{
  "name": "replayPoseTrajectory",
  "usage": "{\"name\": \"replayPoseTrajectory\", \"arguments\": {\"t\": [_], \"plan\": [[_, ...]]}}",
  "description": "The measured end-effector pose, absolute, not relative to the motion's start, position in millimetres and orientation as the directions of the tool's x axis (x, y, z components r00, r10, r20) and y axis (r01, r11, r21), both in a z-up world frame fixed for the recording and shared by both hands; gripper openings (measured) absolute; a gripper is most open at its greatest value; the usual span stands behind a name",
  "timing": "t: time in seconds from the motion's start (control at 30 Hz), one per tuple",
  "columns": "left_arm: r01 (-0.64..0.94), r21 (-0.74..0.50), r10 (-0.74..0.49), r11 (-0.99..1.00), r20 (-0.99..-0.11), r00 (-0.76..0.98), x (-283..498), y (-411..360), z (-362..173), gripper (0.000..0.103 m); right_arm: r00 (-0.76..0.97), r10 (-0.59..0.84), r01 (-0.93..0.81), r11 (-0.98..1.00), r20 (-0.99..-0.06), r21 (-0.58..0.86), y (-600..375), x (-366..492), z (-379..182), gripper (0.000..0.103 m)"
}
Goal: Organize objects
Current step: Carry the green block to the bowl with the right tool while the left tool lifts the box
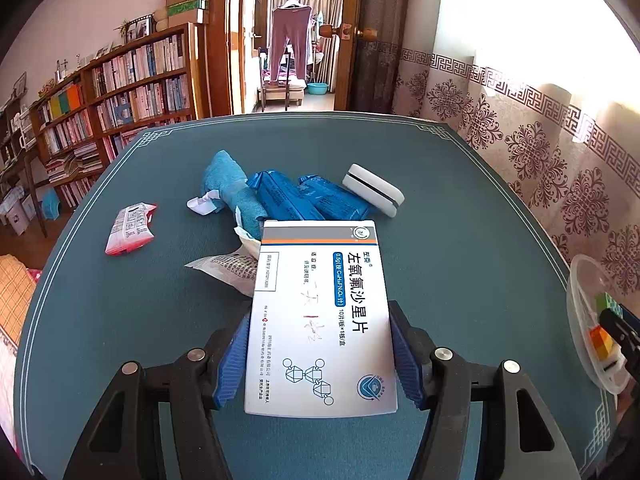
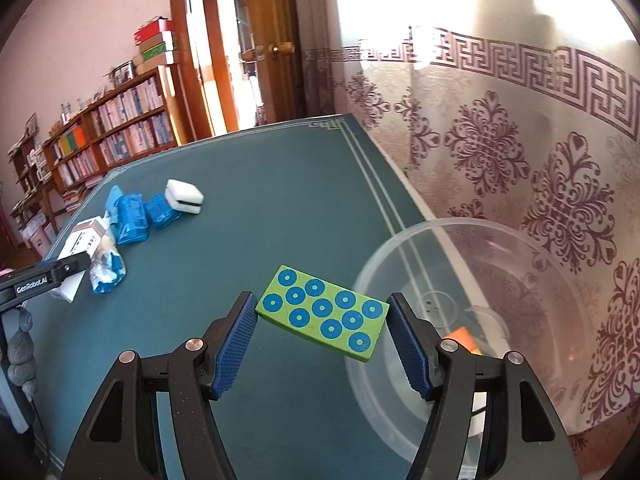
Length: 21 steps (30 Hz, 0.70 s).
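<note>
Evidently early: the left gripper (image 1: 320, 356) clamps a medicine box (image 1: 320, 316), the right gripper (image 2: 322, 340) pinches a green block (image 2: 324, 312) beside the clear bowl (image 2: 384, 248), holding perhaps 1 orange piece; 5-odd items (image 1: 288, 196) remain loose.

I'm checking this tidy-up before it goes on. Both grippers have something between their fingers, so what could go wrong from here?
The right gripper holds the green tile by its corners only, skewed, so it could twist loose before reaching the clear bowl.

The left gripper pinches the thin medicine box, which may crush or slide.

The box's far end lies next to the white packets, so moving it may drag them along.
</note>
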<state>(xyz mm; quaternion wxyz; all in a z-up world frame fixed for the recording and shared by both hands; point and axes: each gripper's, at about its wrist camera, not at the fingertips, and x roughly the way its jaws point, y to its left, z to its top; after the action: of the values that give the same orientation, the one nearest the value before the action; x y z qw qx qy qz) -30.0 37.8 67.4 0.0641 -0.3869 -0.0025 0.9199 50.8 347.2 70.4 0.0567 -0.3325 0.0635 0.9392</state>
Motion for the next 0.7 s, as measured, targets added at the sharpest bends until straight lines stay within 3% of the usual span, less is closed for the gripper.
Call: {"name": "replayPoseTrajectory", "arguments": {"t": [0.7], "plan": [[-0.324,0.004,0.22,-0.946,-0.727,-0.651,-21.3,135.2,66.4,0.066,-0.705,0.323,-0.421,-0.907,-0.632,0.005,439.5,64.5,56.2,0.068]]}}
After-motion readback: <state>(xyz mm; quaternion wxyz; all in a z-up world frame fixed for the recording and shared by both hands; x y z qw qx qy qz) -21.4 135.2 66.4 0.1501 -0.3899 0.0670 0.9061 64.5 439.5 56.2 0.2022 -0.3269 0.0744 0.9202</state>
